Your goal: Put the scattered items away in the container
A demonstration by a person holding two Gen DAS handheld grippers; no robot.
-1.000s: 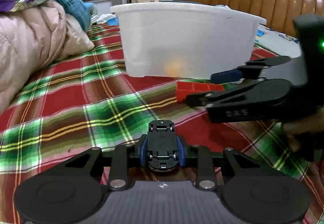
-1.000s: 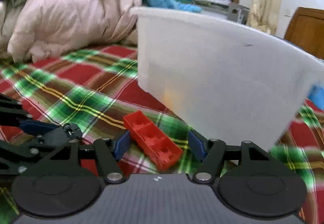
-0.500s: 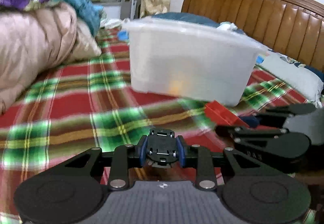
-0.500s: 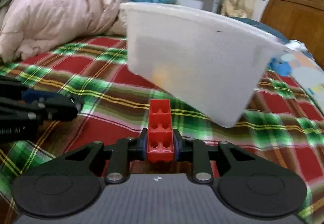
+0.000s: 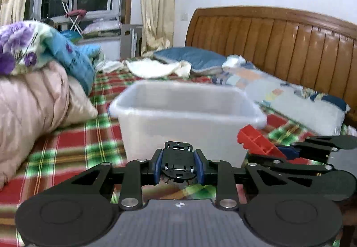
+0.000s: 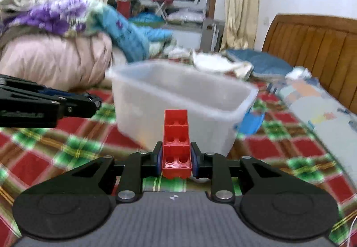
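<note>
My left gripper (image 5: 178, 163) is shut on a small black toy car (image 5: 178, 160), held above the bed in front of the translucent white plastic bin (image 5: 156, 126). My right gripper (image 6: 176, 158) is shut on a red building block (image 6: 177, 141) that points forward at the bin (image 6: 200, 117). The block also shows in the left wrist view (image 5: 256, 141), right of the bin, with the right gripper (image 5: 287, 153) around it. The left gripper shows in the right wrist view (image 6: 93, 103), left of the bin.
The bin stands on a red and green plaid bedspread (image 5: 73, 146). A pink quilt and folded blankets (image 5: 29, 99) pile at the left. Pillows (image 5: 296, 101) and a wooden headboard (image 5: 279, 37) lie behind and right. A blue item (image 6: 253, 122) lies by the bin's right corner.
My right gripper closed on the red block and lifted it off the bedspread. Both grippers have risen, so the bin's open top now shows.
</note>
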